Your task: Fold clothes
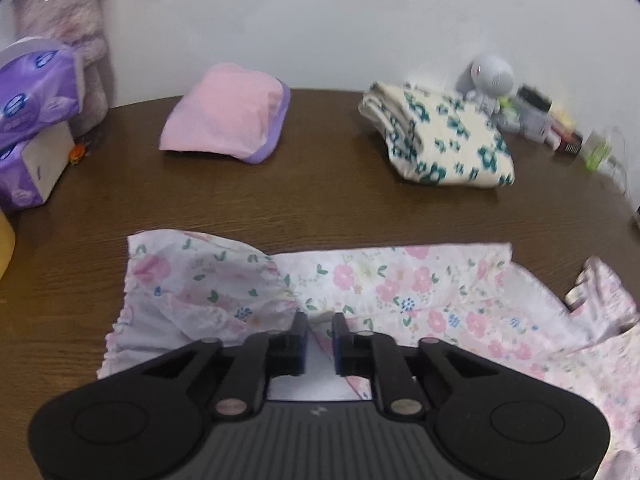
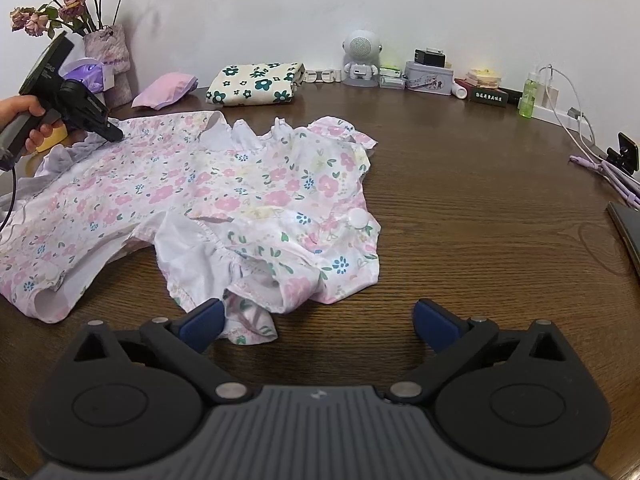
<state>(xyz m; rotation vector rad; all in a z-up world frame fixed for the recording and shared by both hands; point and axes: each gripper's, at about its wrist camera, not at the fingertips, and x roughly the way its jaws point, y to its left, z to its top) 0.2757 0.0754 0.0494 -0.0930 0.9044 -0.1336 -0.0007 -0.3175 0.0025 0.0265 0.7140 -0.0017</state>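
A white garment with pink flowers point(image 2: 224, 200) lies spread and partly bunched on the brown wooden table point(image 2: 480, 220). It also shows in the left wrist view point(image 1: 400, 292). My left gripper point(image 1: 320, 334) is nearly shut, pinching a fold of the garment's fabric between its fingers; from the right wrist view it shows at the garment's far left edge point(image 2: 116, 136). My right gripper point(image 2: 316, 320) is open and empty, just in front of the garment's near sleeve, its left finger point(image 2: 204, 322) touching the ruffled cuff.
A folded pink cloth point(image 1: 228, 114) and a folded cream cloth with green flowers point(image 1: 440, 136) lie at the back. Purple tissue packs point(image 1: 32, 120) and a vase stand at the left. A white robot toy point(image 2: 362, 60), tins, bottle, cables stand along the back right.
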